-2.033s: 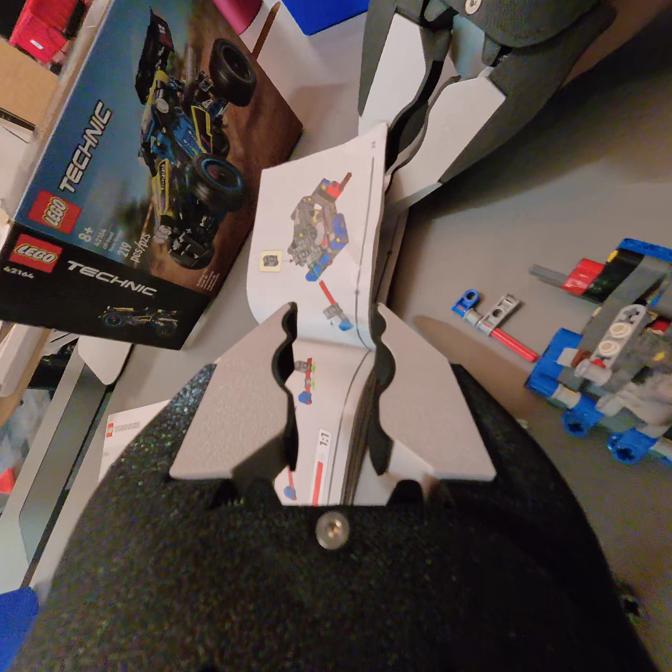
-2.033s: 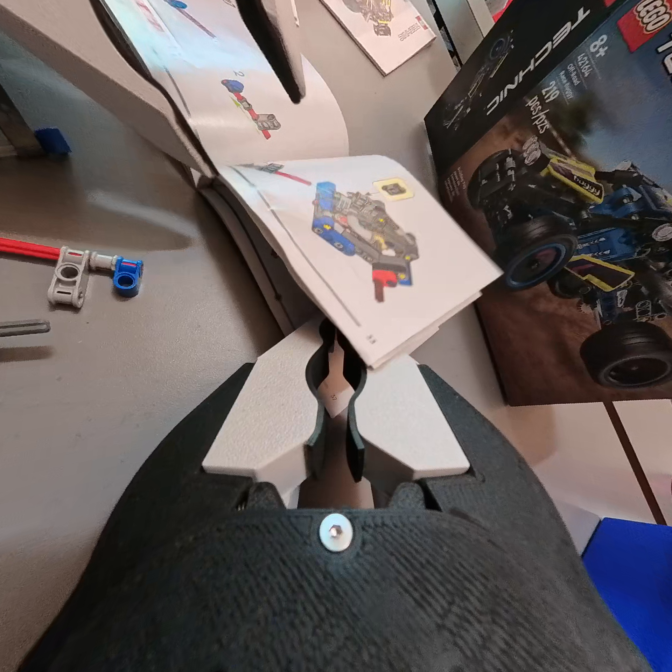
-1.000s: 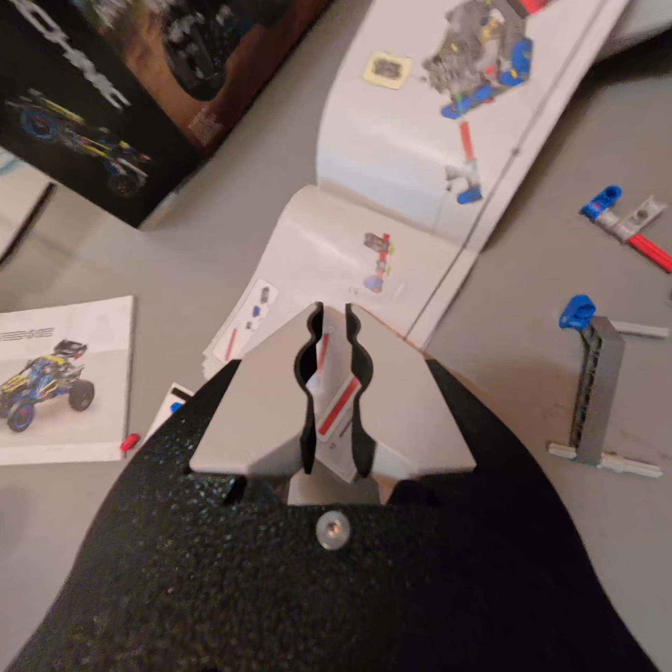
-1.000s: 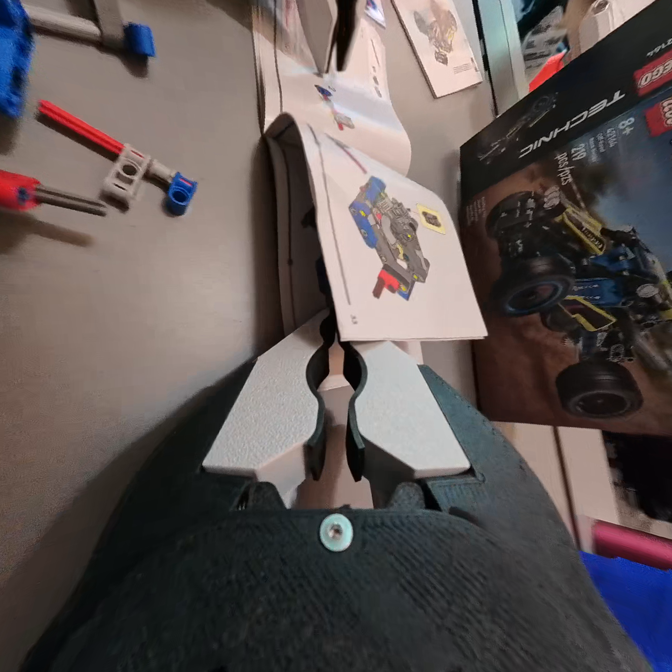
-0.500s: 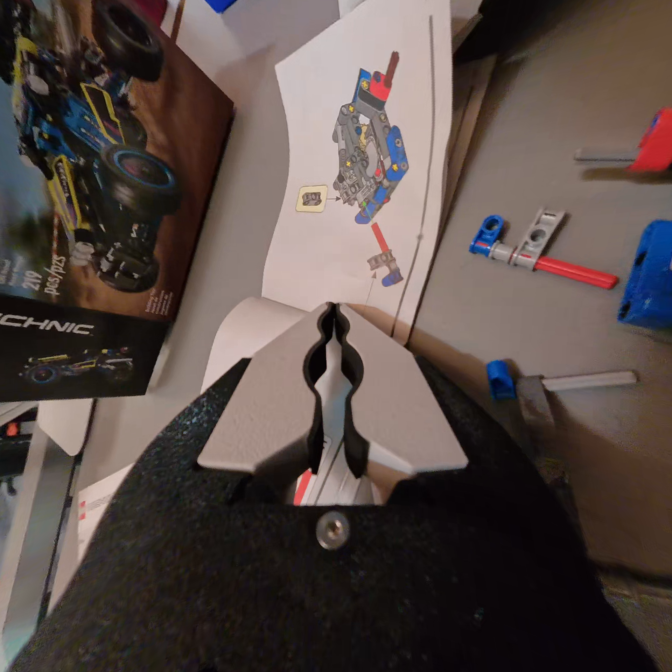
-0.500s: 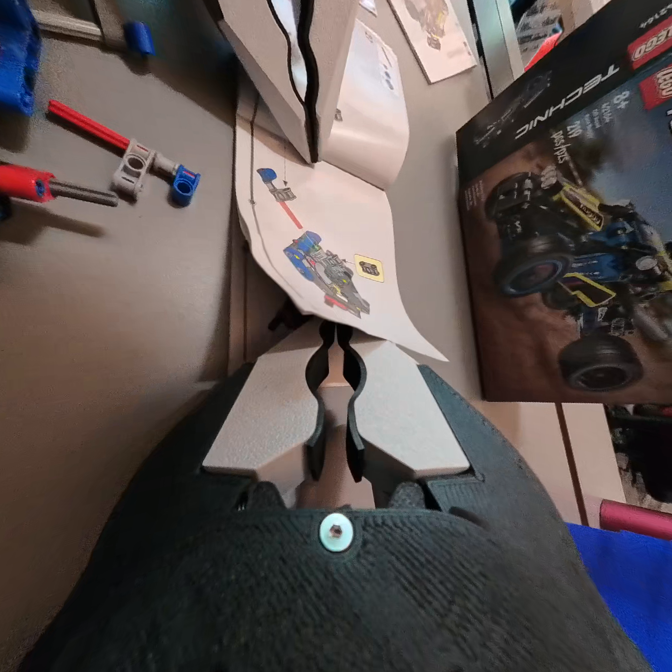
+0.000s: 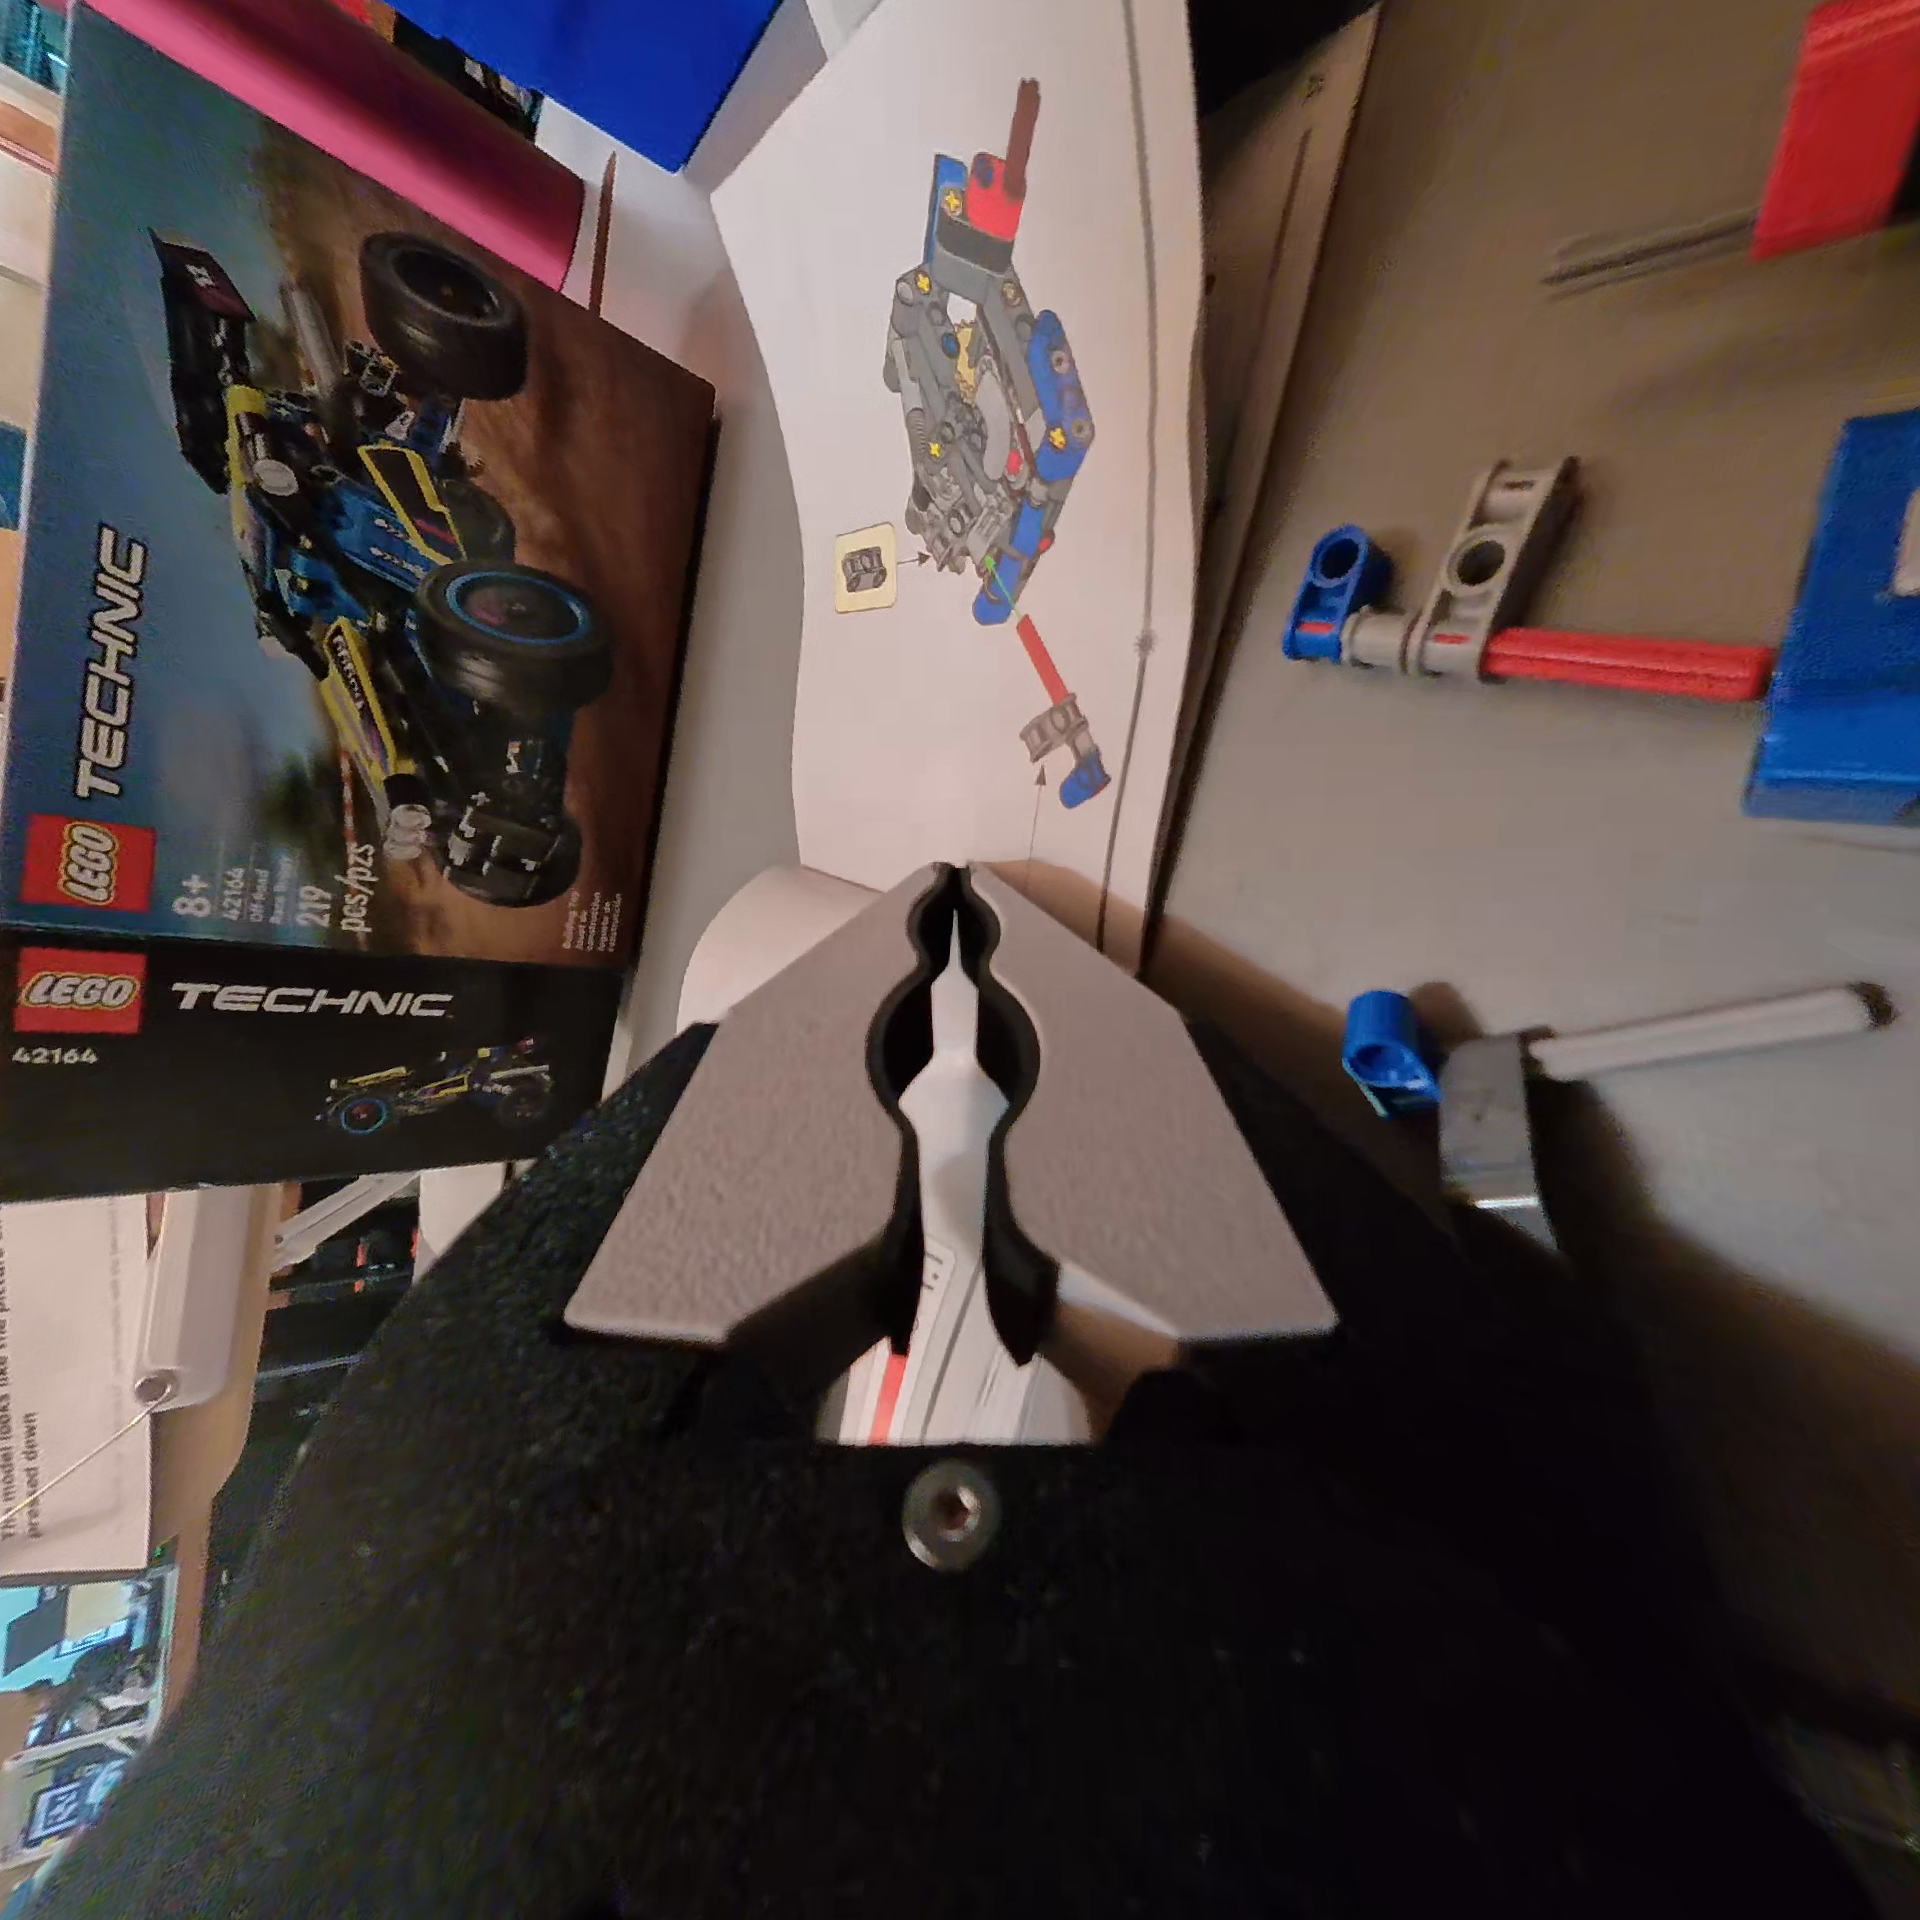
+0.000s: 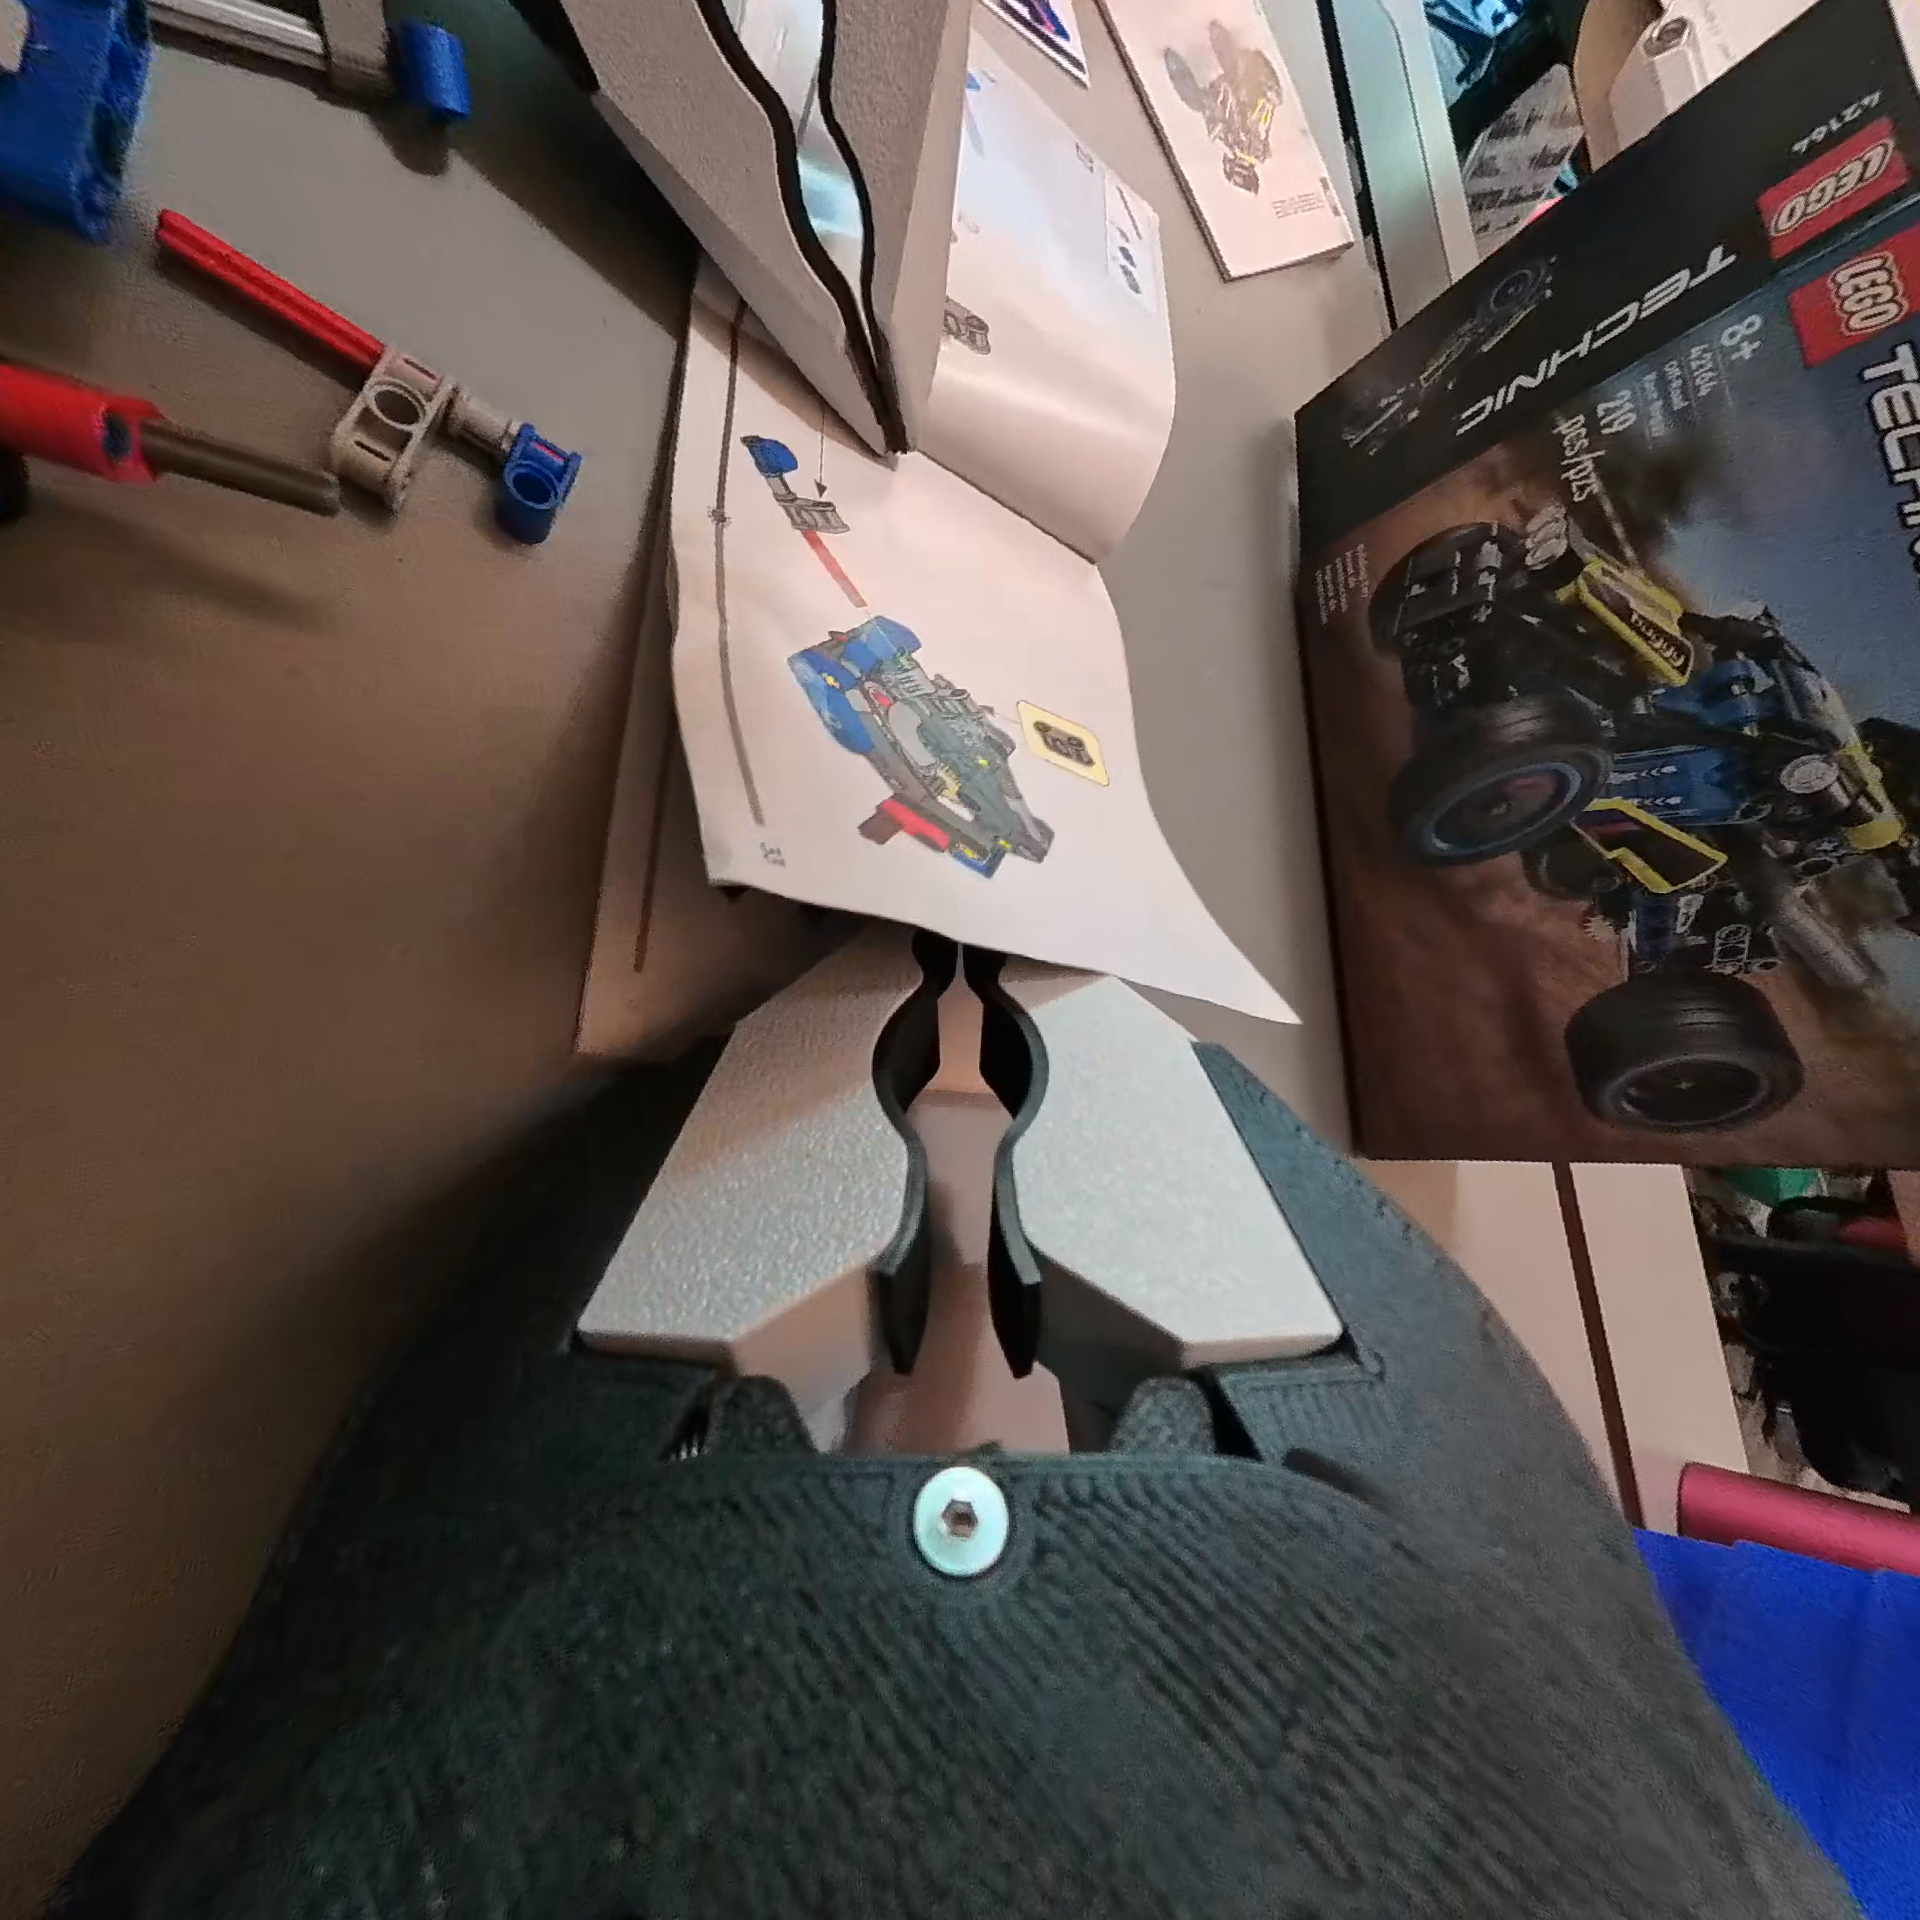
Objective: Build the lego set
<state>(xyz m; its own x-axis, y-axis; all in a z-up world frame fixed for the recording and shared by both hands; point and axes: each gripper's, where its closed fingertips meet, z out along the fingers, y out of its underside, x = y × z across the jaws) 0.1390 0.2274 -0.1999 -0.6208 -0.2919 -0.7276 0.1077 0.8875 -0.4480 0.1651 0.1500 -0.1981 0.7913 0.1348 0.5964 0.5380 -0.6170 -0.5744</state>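
Note:
The open instruction booklet (image 7: pixel 966 675) (image 8: pixel 914 665) lies on the grey table beside the set's box (image 7: pixel 312 520) (image 8: pixel 1610 675). My left gripper (image 7: pixel 954 873) is shut and empty, with its tips down on the booklet near the fold; it also shows in the right wrist view (image 8: pixel 888 442). My right gripper (image 8: pixel 951 945) is shut at the near edge of the lifted page, which covers its tips. A red axle with grey and blue connectors (image 7: pixel 1507 634) (image 8: pixel 395 416) lies right of the booklet. Part of the blue model (image 7: pixel 1849 623) (image 8: pixel 62 104) lies beyond it.
A grey beam with a blue pin and a pale axle (image 7: pixel 1486 1122) lies close to my left gripper. A red part on a dark axle (image 8: pixel 94 426) lies near the red axle. A second booklet (image 8: pixel 1247 125) lies farther off. A blue object (image 8: pixel 1818 1714) sits past the box. My right fingertips sit around 9 cm from my left ones. My right gripper is the nearer one to the blue object (image 8: pixel 1818 1714): about 25 cm, against 30 cm.
My left gripper has shut and come down on the booklet by the fold. The page in my right gripper has swung over and now lies lower and flatter.

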